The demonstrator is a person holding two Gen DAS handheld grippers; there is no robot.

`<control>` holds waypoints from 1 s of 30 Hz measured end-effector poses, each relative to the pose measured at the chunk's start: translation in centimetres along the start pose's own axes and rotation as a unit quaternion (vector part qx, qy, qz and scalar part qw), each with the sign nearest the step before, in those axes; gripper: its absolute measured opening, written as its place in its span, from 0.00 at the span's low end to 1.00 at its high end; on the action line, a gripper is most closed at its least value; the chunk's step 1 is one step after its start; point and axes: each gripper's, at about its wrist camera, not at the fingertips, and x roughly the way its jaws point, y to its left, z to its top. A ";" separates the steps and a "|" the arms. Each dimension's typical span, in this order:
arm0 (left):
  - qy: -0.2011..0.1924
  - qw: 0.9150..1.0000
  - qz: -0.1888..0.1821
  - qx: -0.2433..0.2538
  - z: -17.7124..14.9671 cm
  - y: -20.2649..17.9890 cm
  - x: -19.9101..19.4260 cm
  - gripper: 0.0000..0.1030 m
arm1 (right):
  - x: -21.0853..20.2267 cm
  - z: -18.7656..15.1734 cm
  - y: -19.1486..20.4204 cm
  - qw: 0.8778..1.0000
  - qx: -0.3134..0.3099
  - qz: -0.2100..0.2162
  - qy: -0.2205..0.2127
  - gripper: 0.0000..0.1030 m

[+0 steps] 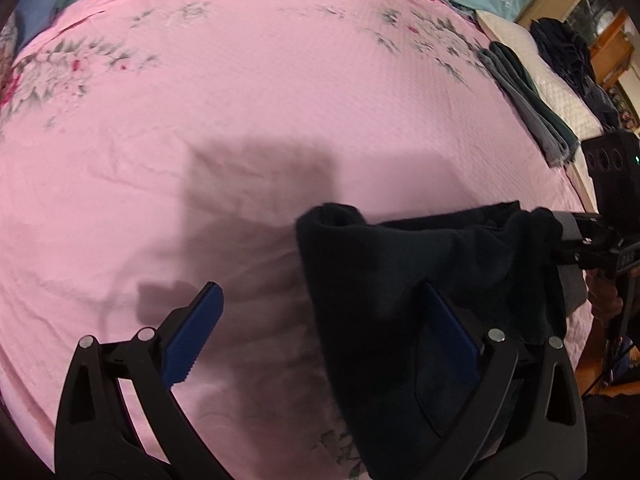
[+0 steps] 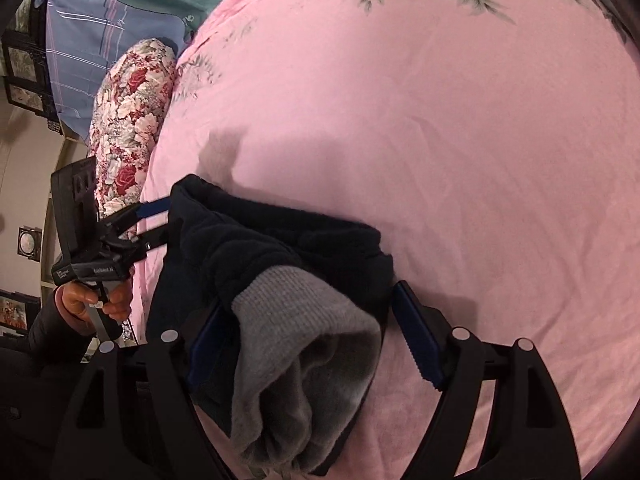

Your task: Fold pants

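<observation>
The dark navy fleece pants with a grey ribbed cuff and grey lining point(image 2: 280, 280) lie bunched on the pink bedspread with grey-green flower prints point(image 1: 280, 100), strung between your two grippers. Their long axis runs from one gripper to the other: in the left wrist view the dark cloth point(image 1: 420, 272) stretches sideways from your left tool toward the right edge of the frame, where the grey cuff shows beside the other tool. In the right wrist view the grey cuff end points toward the camera and the dark bulk runs away to the upper left.

Your left gripper point(image 1: 324, 332) stands wide apart. Its left blue pad is bare over the sheet; the pants drape over its right finger and nothing is pinched between the pads. Your right gripper point(image 2: 308, 340) is also spread wide, with the grey cuff sitting in the gap. Its right blue pad stands clear of the cloth, so there is no squeeze on it.

On the left of the right wrist view, your hand point(image 2: 96, 304) holds the left tool's handle.

Beyond the pants, a red-and-white rose-print bolster point(image 2: 132, 120) lies along the bed's edge, and a stack of folded grey and dark green garments point(image 1: 528, 104) rests on the far side, well apart.
</observation>
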 end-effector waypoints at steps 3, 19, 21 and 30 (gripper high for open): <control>0.005 1.000 -0.011 0.023 0.0 -0.7 0.8 0.97 | 0.2 0.1 0.4 1.000 -0.008 -0.004 0.001 0.77; 0.019 0.998 -0.040 0.033 1.3 -2.6 2.7 0.93 | 1.2 0.5 0.7 1.000 -0.018 0.018 0.017 0.72; 0.015 0.999 -0.032 0.035 1.5 -3.0 2.7 0.92 | 0.9 0.4 0.8 1.000 -0.018 0.006 0.014 0.63; -0.007 0.999 -0.020 0.043 0.5 -3.9 1.5 0.67 | 0.6 0.0 1.3 1.000 -0.020 -0.008 0.000 0.45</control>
